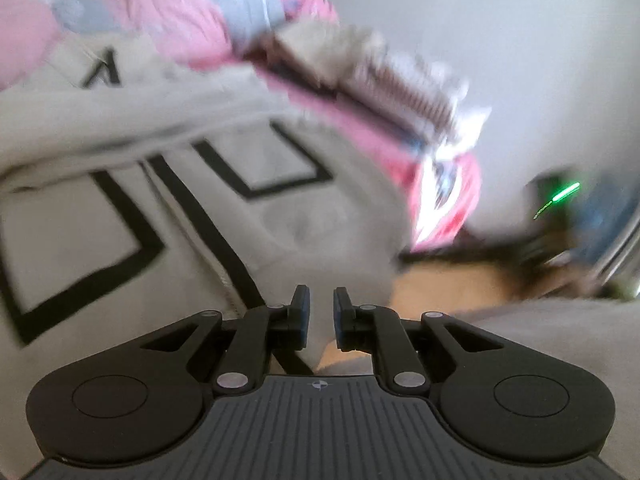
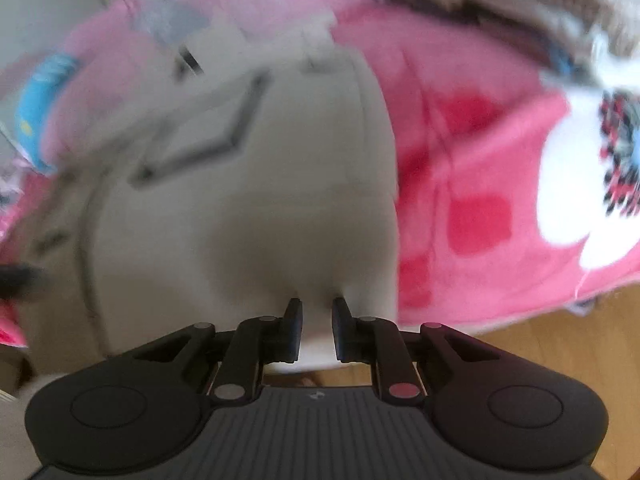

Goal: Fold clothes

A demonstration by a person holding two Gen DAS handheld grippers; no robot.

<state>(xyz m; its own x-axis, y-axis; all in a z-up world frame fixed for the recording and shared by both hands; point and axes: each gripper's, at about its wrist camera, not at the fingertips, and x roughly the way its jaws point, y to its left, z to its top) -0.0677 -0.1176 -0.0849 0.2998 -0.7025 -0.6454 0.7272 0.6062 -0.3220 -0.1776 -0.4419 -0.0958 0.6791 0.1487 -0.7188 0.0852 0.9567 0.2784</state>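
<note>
Hanging from both grippers, a cream garment [image 1: 132,216] with black outlined letters and a zip down its front fills most of the left wrist view. In the right wrist view the same cream garment [image 2: 248,208] spreads up and away from the fingers, its black lettering blurred at the upper left.

The left gripper [image 1: 321,318] has its two black fingers standing a narrow gap apart, with cream cloth filling the gap between the pads; it appears to pinch an edge of the garment, though the blur keeps the contact from being sure. The right gripper [image 2: 316,330] shows the same narrow gap, with a fold of the cream cloth running down between its fingers, so it seems to grip the cloth too.

Behind the garment lies a pink blanket [image 2: 472,168] with darker red squares and a white patch at the far right; in the left wrist view the pink blanket [image 1: 168,8] shows at the far left and top, with grey patches on it. A knitted brown and white piece [image 1: 384,76] rests on the far side, right of the cream cloth. A blue item [image 2: 44,92] lies at the far left in the right wrist view, too blurred to name.

A wooden floor [image 2: 560,344] shows near the right gripper, below the blanket's edge. A white wall [image 1: 500,40] rises at the far right, and a green light [image 1: 564,192] glows on a dark object low against it.
</note>
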